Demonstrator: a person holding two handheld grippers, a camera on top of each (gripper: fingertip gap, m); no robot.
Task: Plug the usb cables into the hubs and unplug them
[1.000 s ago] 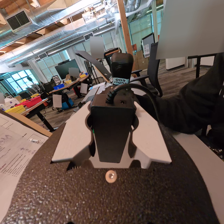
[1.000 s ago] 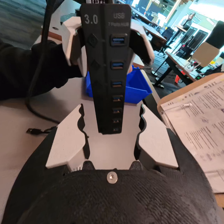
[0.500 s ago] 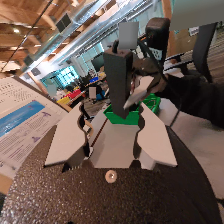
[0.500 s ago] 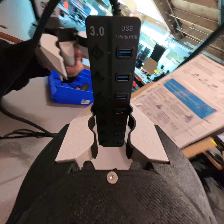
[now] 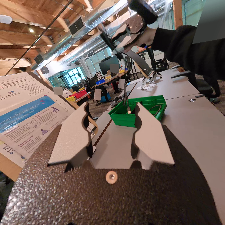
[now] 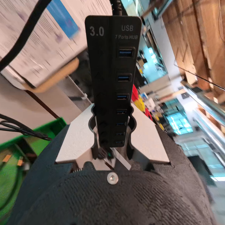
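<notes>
Since half a second ago, our left gripper [image 5: 111,123] has let the black USB hub [image 6: 113,77] go and dropped toward the table [image 5: 182,133], while our right gripper [image 6: 112,126] has carried the hub up and away.

The right jaws are clamped on the hub's lower end, which we judge leaves the upper ports exposed for plugging. The left jaws stand wide apart and hold nothing, aimed at the green bin [image 5: 123,118] on the far side of the table, probably to fetch a cable.

The right wrist view shows the hub's face with 7 ports, all unoccupied. The left wrist view shows instead the right gripper [image 5: 118,42] high up at far right, gripping the hub edge-on, with the hub's own cable [image 5: 124,85] hanging down so its plug [image 5: 129,111] dangles at the bin.
</notes>
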